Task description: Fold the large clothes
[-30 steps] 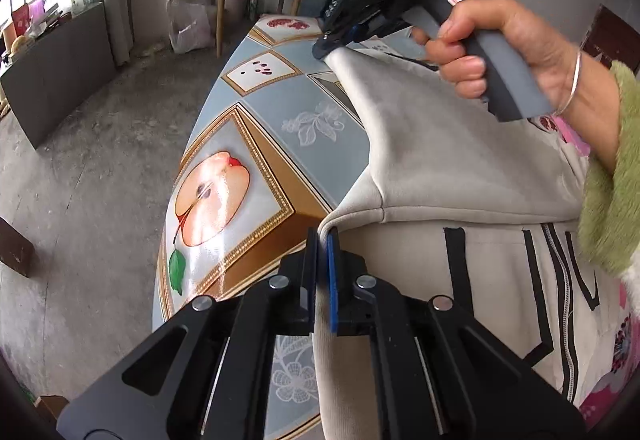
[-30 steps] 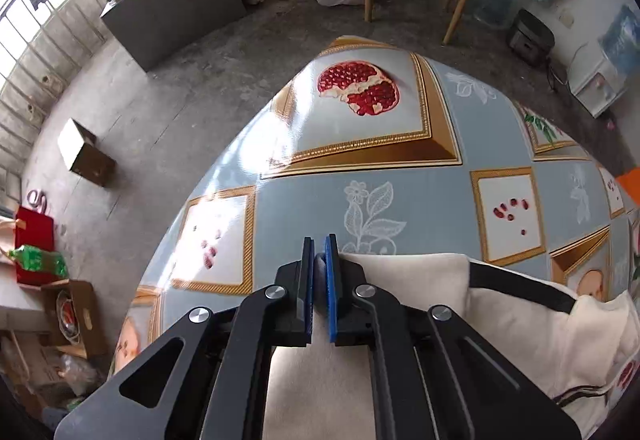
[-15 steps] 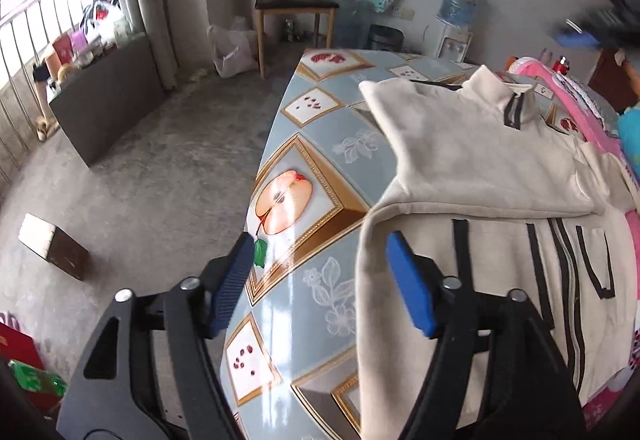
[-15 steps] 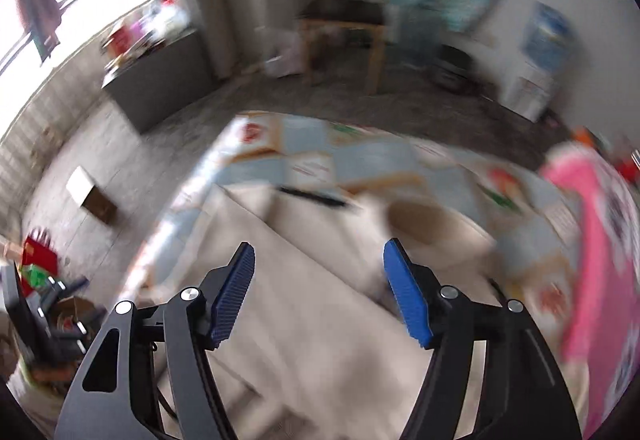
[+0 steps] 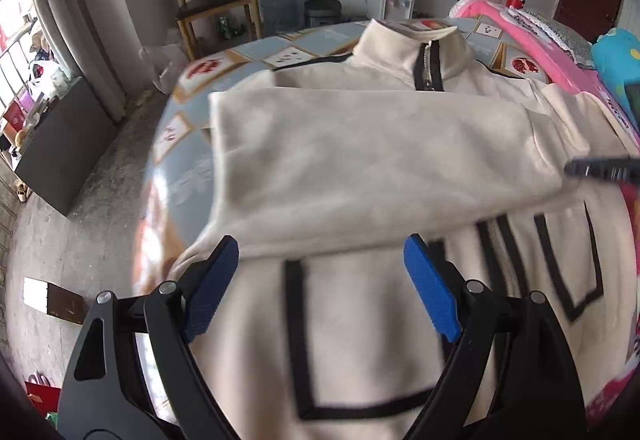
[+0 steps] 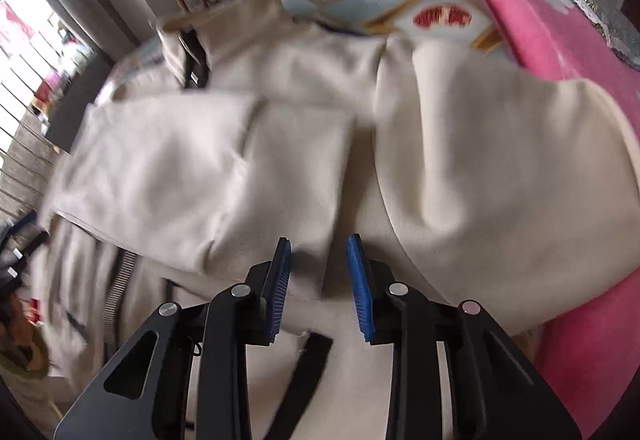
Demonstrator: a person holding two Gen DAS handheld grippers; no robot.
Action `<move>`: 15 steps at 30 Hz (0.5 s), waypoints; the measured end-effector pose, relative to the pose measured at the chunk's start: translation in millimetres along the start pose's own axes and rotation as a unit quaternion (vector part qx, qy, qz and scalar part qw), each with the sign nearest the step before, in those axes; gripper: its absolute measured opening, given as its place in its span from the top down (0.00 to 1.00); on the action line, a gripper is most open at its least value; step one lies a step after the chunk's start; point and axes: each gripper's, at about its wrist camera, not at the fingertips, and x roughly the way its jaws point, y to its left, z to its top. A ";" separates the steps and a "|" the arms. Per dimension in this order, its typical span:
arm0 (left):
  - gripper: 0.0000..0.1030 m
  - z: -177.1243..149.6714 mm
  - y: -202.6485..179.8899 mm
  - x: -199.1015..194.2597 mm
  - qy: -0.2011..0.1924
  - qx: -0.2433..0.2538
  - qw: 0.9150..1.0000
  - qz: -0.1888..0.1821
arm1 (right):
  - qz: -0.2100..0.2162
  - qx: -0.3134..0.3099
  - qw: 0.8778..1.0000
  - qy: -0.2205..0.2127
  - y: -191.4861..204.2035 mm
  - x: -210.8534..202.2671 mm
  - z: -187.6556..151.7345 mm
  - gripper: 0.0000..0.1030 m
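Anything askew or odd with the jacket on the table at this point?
Nothing damaged. The cream jacket lies zipped with one sleeve folded across its chest; the other sleeve still spreads onto the pink blanket. Both grippers are open.

No text or label is legible anywhere.

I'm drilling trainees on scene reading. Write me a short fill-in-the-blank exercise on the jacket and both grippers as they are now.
1. One sleeve of the cream jacket lies folded ____ its front.
2. The left gripper has its jaws ____, holding nothing.
3. The collar zipper has ____ trim.
4. Beside the jacket, the blanket is ____.

Missing words: across; open; black; pink
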 end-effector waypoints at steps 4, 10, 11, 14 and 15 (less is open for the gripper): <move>0.21 20.1 -16.1 22.9 0.006 -0.002 1.000 0.010 | 0.028 0.037 0.999 -0.010 -26.0 -30.2 -2.5 0.71; 0.20 26.0 -32.7 50.2 0.025 0.028 0.999 0.034 | -0.109 0.051 0.989 -0.091 -113.9 -118.2 -25.4 0.46; 0.20 25.4 -33.5 53.4 0.029 0.031 0.998 0.035 | -0.148 0.051 0.984 -0.089 -131.1 -123.9 -30.7 0.46; 0.19 19.3 -33.8 62.7 0.038 0.035 0.998 0.037 | -0.249 0.044 0.966 -0.057 -169.4 -116.0 -46.2 0.46; 0.17 16.4 -32.8 65.2 0.037 0.032 0.998 0.038 | -0.265 0.043 0.962 -0.046 -176.7 -110.1 -49.7 0.46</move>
